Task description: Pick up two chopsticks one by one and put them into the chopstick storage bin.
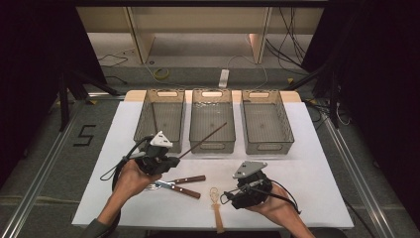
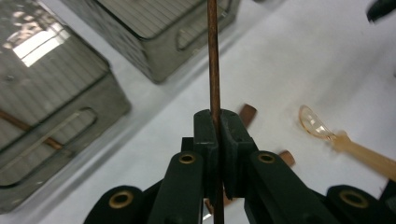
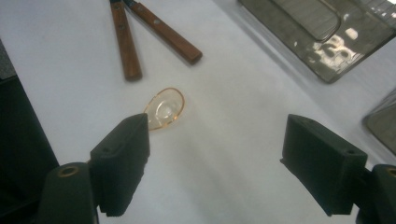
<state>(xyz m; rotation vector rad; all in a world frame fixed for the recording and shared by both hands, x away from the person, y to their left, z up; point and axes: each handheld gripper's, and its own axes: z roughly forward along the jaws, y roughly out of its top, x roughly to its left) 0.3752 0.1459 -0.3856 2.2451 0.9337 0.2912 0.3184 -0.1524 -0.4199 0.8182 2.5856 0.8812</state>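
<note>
Three bins (image 1: 212,119) on white table (image 1: 317,168); left fingers (image 2: 215,135) clamping chopstick (image 2: 213,60), right fingers (image 3: 130,140) apart.

High view looks down and forward over the table (image 1: 307,163). 2 gripper views sit close above it, both showing the spoon (image 2: 320,125), at 6 o'clock overhead.

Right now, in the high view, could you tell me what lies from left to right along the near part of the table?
Left gripper clamping a brown stick → two wooden-handled utensils → amber spoon → right gripper, jaws open.
</note>
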